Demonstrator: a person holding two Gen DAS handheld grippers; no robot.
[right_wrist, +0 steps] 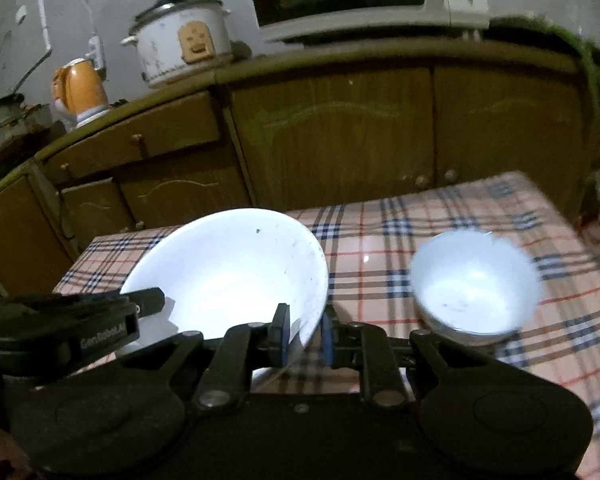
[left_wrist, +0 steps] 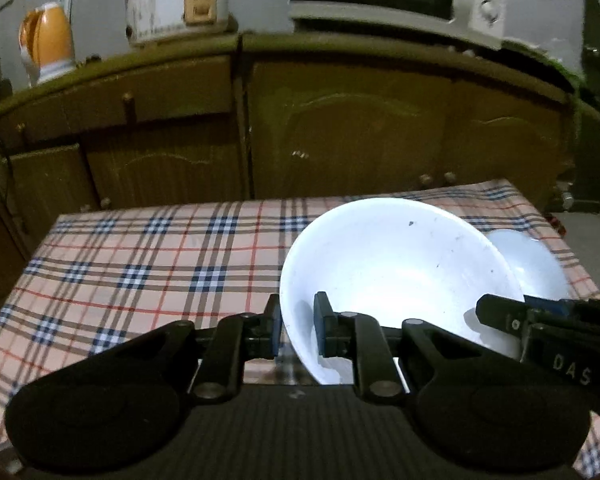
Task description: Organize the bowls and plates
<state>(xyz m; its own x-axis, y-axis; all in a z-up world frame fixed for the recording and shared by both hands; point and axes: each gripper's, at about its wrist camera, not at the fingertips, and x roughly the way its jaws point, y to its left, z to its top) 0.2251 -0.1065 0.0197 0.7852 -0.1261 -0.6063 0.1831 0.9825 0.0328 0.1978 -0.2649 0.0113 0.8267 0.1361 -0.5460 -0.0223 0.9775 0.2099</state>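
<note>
The large white bowl [left_wrist: 396,276] hangs tilted above the near part of the checked tablecloth [left_wrist: 140,264], carried by both tools at once. The left gripper [left_wrist: 298,330] is clamped on its near-left rim, one pad inside and one outside; the right gripper [right_wrist: 306,334] pinches the near-right rim the same way. A smaller white bowl [right_wrist: 474,284] sits on the cloth to the right, just beside the big one. To do this carry well, both hands should travel together at one height so the rim is not twisted between the two pinches. I would level the bowl before lowering it, and keep it clear of the small bowl unless nesting is meant
</note>
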